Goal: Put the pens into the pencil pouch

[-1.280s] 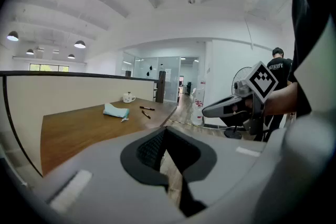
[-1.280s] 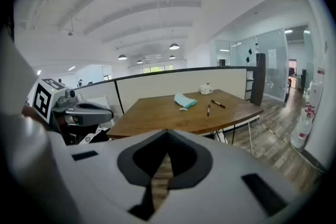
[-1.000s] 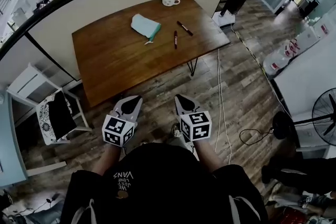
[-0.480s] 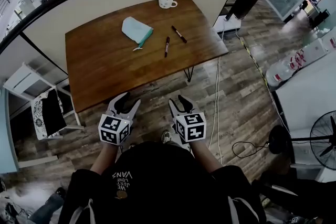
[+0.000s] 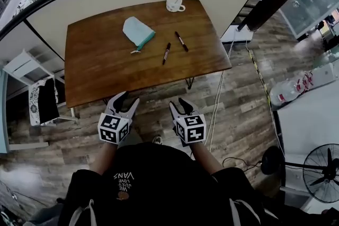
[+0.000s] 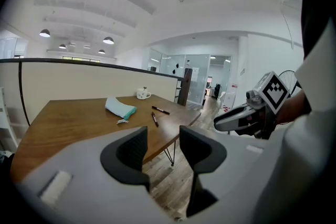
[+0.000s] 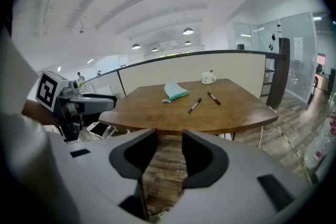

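Closer to the counter (image 5: 106, 66) now, the left gripper (image 5: 127, 99) and the right gripper (image 5: 178, 104) have spread their fingers wide and empty, while the pens (image 5: 166, 53) lie beside the pencil pouch (image 5: 139, 32), so I think reaching for a pen comes next.

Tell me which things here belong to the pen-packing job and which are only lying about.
For the job: pencil pouch, pen beside the pouch, pen farther right.
Only lying about: mug, floor fan.
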Demonstrator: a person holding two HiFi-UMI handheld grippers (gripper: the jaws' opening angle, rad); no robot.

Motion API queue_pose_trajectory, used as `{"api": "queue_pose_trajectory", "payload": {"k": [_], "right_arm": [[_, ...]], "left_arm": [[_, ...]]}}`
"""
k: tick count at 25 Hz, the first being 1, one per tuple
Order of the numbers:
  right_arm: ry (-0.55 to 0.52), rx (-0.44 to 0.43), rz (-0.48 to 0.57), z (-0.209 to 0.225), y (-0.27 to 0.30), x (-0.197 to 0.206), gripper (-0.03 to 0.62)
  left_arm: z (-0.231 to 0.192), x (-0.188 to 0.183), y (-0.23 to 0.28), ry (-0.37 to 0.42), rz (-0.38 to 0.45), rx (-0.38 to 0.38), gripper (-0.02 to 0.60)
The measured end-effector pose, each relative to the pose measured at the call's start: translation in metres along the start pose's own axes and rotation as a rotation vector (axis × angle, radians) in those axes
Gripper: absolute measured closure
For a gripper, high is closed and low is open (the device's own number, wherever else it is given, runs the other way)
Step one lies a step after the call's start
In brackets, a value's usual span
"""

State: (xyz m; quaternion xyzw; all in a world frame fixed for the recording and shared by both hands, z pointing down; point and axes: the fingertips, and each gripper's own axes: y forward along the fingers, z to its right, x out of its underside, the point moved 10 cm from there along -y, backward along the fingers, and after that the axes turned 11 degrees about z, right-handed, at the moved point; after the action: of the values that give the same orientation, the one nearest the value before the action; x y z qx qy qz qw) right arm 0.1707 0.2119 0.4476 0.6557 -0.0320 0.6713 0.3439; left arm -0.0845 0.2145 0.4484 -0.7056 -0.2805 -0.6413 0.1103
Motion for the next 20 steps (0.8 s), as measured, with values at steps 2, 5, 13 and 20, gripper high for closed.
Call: {"api": "queue_pose_trajectory", "payload": {"k": [2, 5, 13, 20], "right_arm": [[0.014, -0.001, -0.001, 0.004, 0.006, -0.002, 0.473], [0.024, 0.009, -0.014, 0.01, 0.018, -0.006, 0.473], [0.049, 0.108, -0.04, 0.014, 0.066, -0.022, 0.473], [0.1, 0.215, -0.038, 0.013, 0.117, -0.037, 0.473]], "left_arm": [[-0.004, 0.0, 0.005, -0.002, -0.01, -0.009, 0.405], [-0.015, -0.004, 0.016, -0.006, -0.014, -0.01, 0.405], [-0.073, -0.017, 0.058, 0.009, -0.023, 0.056, 0.405], [-0.128, -0.033, 0.096, 0.055, -0.042, 0.125, 0.405]]}}
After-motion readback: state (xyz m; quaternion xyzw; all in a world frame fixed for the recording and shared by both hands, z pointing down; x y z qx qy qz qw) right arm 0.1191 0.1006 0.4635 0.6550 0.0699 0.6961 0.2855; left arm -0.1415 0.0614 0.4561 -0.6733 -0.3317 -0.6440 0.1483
